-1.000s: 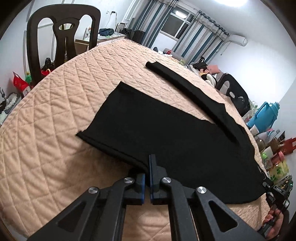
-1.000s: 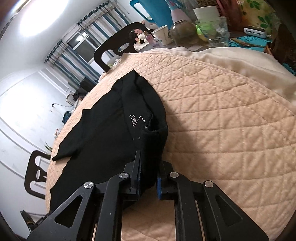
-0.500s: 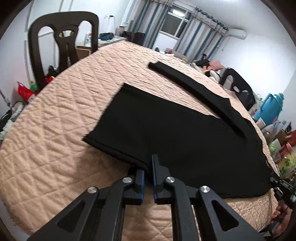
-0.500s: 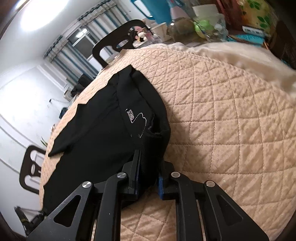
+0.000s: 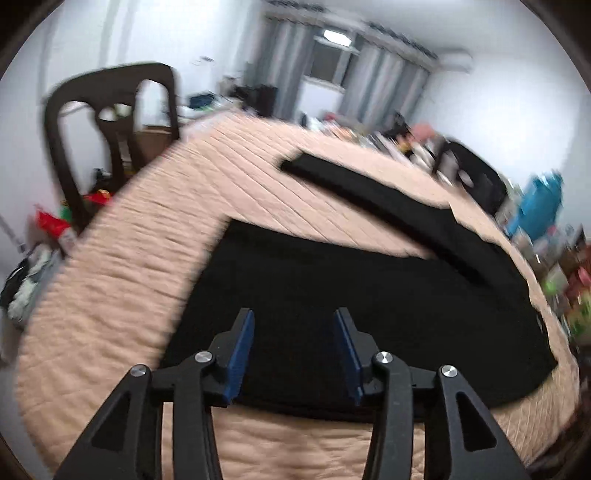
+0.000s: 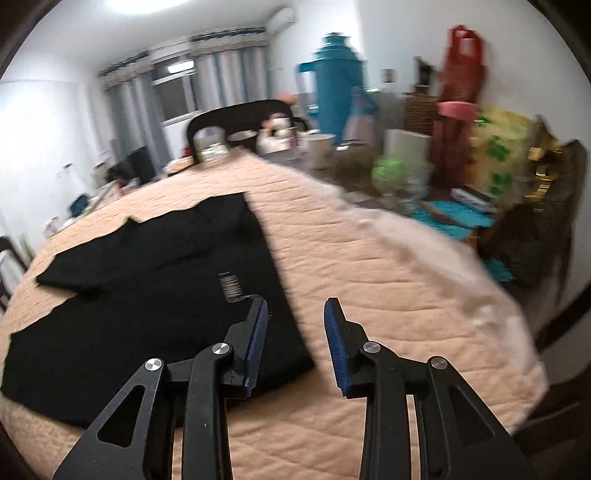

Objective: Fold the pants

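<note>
Lying flat on a quilted table [image 5: 122,266], black pants [image 5: 332,288] look soft, limp and light. Left gripper [image 5: 293,350] and right gripper [image 6: 295,341] are both opening, pads clear of the cloth; the near hem and near waist corner look best to pinch.

The quilted counter [image 6: 369,295] lies bare and flat all round the black pants [image 5: 369,295], open to approach. Chairs [image 5: 110,140] stand at its far edges, and a crowd of jugs [image 6: 338,85] and cups [image 6: 319,147] hems in the edge beyond the pants' waist.

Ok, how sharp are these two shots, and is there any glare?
Left wrist view: motion blur smears the chair and quilted cover; the left gripper stays crisp. Right wrist view: the clutter is streaked, the ceiling light blown out; the right gripper is sharp.
</note>
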`<move>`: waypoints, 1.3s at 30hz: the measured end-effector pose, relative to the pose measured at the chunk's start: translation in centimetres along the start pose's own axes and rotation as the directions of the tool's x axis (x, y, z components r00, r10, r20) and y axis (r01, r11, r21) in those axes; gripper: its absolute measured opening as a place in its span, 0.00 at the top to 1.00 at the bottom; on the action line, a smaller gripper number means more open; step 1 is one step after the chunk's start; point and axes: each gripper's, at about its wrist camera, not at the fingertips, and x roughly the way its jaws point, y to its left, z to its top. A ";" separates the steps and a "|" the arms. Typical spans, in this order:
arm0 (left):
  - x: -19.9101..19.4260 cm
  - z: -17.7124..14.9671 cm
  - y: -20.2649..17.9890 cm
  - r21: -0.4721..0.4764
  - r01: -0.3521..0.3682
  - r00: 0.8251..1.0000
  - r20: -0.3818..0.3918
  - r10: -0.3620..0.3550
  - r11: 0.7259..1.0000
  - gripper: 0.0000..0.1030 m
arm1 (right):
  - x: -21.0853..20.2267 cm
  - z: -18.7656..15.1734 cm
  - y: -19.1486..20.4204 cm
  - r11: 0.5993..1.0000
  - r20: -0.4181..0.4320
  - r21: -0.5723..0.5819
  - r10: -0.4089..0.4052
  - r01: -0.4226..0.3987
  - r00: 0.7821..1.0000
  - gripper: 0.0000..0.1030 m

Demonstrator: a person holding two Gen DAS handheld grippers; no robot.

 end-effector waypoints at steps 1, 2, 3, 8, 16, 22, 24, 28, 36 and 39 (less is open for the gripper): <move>1.0 -0.3 -0.6 0.016 0.009 0.999 -0.035 -0.008 1.000 0.54 | 0.6 -0.3 0.6 0.999 -0.018 -0.014 0.028 -0.029 0.999 0.68; 1.6 -0.7 -0.9 0.028 0.018 0.998 -0.061 -0.016 0.999 0.54 | 1.4 -0.7 1.2 0.999 -0.044 -0.035 0.040 -0.041 0.998 0.68; 2.0 -1.1 -1.2 0.046 0.018 0.997 -0.074 -0.015 0.999 0.54 | 2.2 -1.1 1.5 0.998 -0.072 -0.053 0.037 -0.041 0.997 0.68; 1.4 -0.9 -1.9 0.111 0.001 0.998 -0.066 0.007 0.994 0.53 | 3.6 -2.1 2.0 0.996 -0.142 -0.088 0.018 -0.031 0.990 0.68; 3.8 3.7 -2.2 0.128 -0.022 1.000 -0.020 0.024 0.992 0.50 | 5.4 1.1 4.9 0.986 -0.087 -0.122 0.102 -0.112 0.991 0.68; 6.5 4.2 -0.2 0.073 -0.067 0.996 -0.060 0.071 0.995 0.49 | 9.1 0.6 4.6 0.989 -0.183 -0.108 0.078 -0.099 0.980 0.68; 6.5 4.1 -0.4 0.085 -0.075 0.995 -0.060 0.080 0.994 0.49 | 8.9 0.8 4.4 0.990 -0.182 -0.103 0.079 -0.098 0.980 0.68; 6.2 4.2 -1.6 0.102 -0.050 0.996 -0.061 0.057 0.994 0.49 | 8.4 1.3 4.5 0.990 -0.176 -0.093 0.090 -0.108 0.980 0.68; 5.9 3.8 -5.5 0.164 0.014 0.997 -0.073 -0.002 0.986 0.47 | 7.5 0.9 7.6 0.968 -0.173 -0.112 0.202 -0.223 0.964 0.57; 6.0 3.6 -6.9 0.183 0.038 0.997 -0.079 -0.024 0.982 0.47 | 7.6 0.3 9.0 0.959 -0.190 -0.119 0.231 -0.256 0.954 0.57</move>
